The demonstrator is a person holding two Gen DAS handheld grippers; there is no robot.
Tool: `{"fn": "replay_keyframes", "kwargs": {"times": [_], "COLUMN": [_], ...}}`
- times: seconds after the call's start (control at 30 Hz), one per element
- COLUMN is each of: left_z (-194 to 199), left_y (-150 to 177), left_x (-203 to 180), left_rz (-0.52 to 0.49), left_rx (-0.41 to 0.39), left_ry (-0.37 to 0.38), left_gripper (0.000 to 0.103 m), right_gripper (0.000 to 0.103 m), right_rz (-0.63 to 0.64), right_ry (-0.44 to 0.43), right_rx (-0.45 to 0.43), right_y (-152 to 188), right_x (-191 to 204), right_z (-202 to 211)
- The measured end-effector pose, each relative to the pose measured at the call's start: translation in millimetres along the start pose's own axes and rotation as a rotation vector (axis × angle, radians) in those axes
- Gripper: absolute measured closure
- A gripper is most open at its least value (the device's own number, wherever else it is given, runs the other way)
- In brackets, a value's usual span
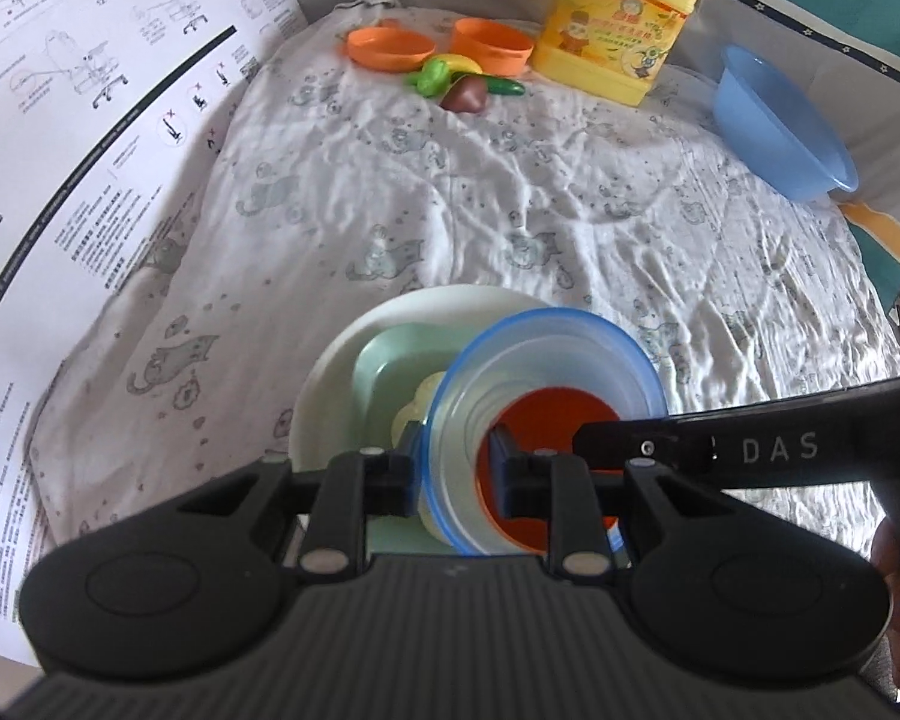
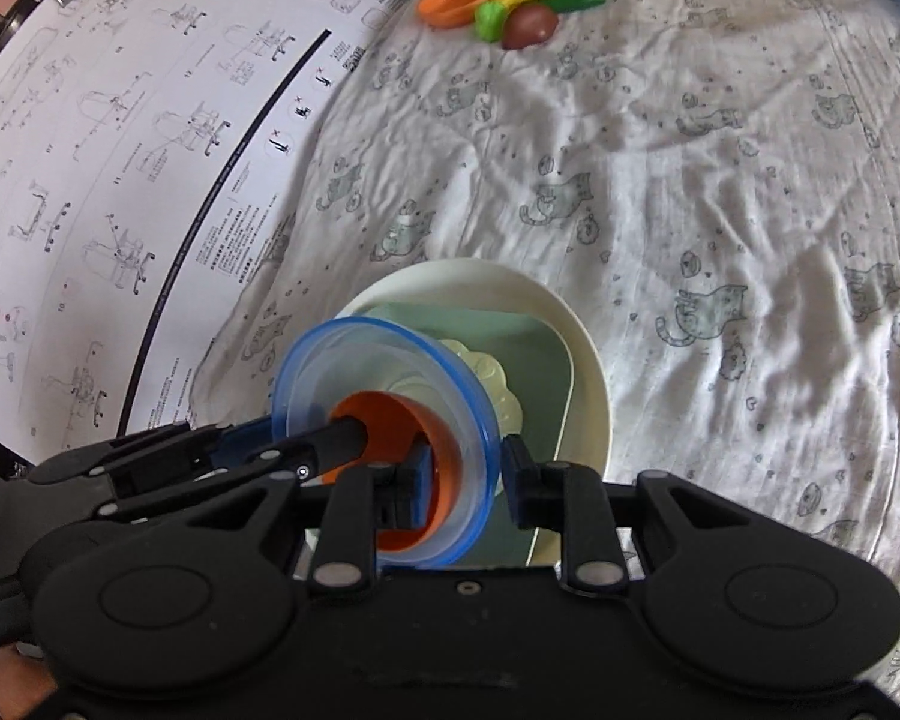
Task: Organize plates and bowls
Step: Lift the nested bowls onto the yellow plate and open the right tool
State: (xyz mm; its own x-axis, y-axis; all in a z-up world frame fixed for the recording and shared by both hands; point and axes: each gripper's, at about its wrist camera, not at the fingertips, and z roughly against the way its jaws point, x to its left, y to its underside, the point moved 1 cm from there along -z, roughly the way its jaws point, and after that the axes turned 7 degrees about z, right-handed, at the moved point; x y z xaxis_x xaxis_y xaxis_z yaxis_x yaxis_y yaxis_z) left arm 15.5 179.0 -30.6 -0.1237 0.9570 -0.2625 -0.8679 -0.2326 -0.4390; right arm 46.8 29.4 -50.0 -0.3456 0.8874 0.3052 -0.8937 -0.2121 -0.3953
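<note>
A clear bowl with a blue rim (image 1: 546,348) holds an orange bowl (image 1: 540,414) and sits on a stack: a pale yellow flower dish (image 1: 411,405), a green square plate (image 1: 390,360) and a white round plate (image 1: 330,384). My left gripper (image 1: 456,468) is shut on the clear bowl's near wall, one finger inside and one outside. My right gripper (image 2: 465,474) is shut on the wall of the same clear bowl (image 2: 384,336) around the orange bowl (image 2: 390,420). Each gripper's finger reaches into the bowl in the other's view. The white plate (image 2: 582,348) lies beneath.
Two orange bowls (image 1: 390,48), toy fruit and vegetables (image 1: 456,81), a yellow detergent jug (image 1: 618,18) and a blue basin (image 1: 780,120) stand at the far end of the cat-print cloth (image 1: 510,192). A large printed instruction sheet (image 1: 60,120) covers the left side.
</note>
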Motion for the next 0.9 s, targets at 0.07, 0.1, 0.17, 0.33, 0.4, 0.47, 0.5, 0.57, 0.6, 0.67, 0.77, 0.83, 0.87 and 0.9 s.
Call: {"fn": "replay_keyframes", "kwargs": {"times": [0.07, 0.1, 0.17, 0.33, 0.4, 0.47, 0.5, 0.57, 0.6, 0.67, 0.77, 0.83, 0.87, 0.9], "left_z": [-3, -5, -8, -12, -13, -14, -14, -16, -16, -16, -14, -9, -6, -2], "left_y": [-1, -1, -1, -1, -2, -2, -2, -2, -2, -2, -2, -2, -2, -2], "left_x": [1, 1, 2, 5, 6, 6, 6, 6, 5, 5, 3, 2, 1, 1], "left_rz": [-0.001, -0.001, -0.006, -0.005, -0.006, -0.007, -0.008, -0.011, -0.013, -0.015, -0.022, -0.029, -0.034, -0.04], "left_rx": [0.002, 0.003, 0.007, 0.004, -0.002, -0.001, 0.0, 0.003, 0.003, 0.002, -0.013, -0.03, -0.043, -0.057], "left_ry": [-0.001, -0.002, -0.006, -0.012, -0.014, -0.013, -0.01, -0.01, -0.012, -0.013, -0.023, -0.032, -0.04, -0.051], "left_gripper": [0.081, 0.081, 0.081, 0.078, 0.075, 0.074, 0.074, 0.074, 0.074, 0.074, 0.072, 0.063, 0.054, 0.045], "right_gripper": [0.079, 0.079, 0.079, 0.079, 0.079, 0.079, 0.079, 0.079, 0.079, 0.079, 0.076, 0.076, 0.074, 0.073], "right_rz": [-0.001, 0.0, 0.005, 0.033, 0.045, 0.043, 0.045, 0.045, 0.043, 0.044, 0.045, 0.046, 0.045, 0.045], "right_ry": [0.006, 0.008, 0.011, 0.027, 0.035, 0.033, 0.032, 0.029, 0.027, 0.026, 0.028, 0.032, 0.033, 0.032], "right_rx": [0.006, 0.009, 0.014, 0.011, 0.006, 0.006, 0.006, 0.007, 0.007, 0.004, -0.013, -0.033, -0.044, -0.056], "right_y": [-2, -3, -5, -7, -8, -9, -9, -9, -9, -8, -7, -6, -5, -4], "right_x": [1, 1, -1, 1, 1, -1, -2, -3, -4, -4, -4, -5, -5, -6], "right_z": [-3, -6, -9, -17, -18, -20, -20, -21, -21, -20, -15, -8, -4, 0]}}
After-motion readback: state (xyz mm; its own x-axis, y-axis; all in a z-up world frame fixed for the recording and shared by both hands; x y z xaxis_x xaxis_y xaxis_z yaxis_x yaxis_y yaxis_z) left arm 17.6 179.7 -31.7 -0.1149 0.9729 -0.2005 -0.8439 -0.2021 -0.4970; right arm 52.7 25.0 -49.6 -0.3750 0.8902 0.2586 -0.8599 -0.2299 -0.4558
